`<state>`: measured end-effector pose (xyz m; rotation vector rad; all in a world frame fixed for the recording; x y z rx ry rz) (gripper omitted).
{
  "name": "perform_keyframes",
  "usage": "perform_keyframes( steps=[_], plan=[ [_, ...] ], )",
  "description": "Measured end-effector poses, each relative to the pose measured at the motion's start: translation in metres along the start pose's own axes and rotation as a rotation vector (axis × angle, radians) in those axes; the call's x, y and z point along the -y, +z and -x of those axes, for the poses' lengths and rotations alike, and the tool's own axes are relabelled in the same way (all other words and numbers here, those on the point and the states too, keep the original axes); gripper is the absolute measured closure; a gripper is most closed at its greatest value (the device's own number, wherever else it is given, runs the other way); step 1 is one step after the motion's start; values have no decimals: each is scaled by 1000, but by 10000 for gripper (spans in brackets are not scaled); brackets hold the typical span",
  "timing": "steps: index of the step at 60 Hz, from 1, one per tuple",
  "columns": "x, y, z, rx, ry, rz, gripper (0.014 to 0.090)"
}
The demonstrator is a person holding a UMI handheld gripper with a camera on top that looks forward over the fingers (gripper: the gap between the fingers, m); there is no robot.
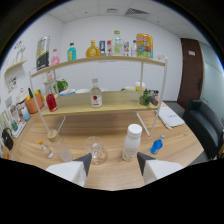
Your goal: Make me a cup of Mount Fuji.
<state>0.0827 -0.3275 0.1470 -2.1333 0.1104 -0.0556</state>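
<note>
Gripper (114, 161): fingers apart, holding nothing.
Glass (95, 150): just ahead, on table (75, 131).
White bottle (131, 142): upright, beside glass.

I record a wooden table (115, 172) carrying a two-tier wooden shelf rack (120, 102) at its far side. At the rack's left end I note an orange pot (32, 105). Right of the rack, papers (171, 118) lie flat on the table. A black chair (202, 125) stands at the right, a dark door (190, 70) beyond it. A ceiling vent (136, 11) sits overhead.
</note>
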Motion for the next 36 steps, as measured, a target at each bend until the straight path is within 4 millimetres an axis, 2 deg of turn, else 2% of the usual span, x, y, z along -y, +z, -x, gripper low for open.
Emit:
perform_keyframes(
  steps=[6, 15, 36],
  plan=[
    [-3, -12, 23, 8, -15, 6, 193],
    [-7, -19, 49, 24, -36, 20, 190],
    [-9, -23, 68, 51, -18, 35, 191]
  ],
)
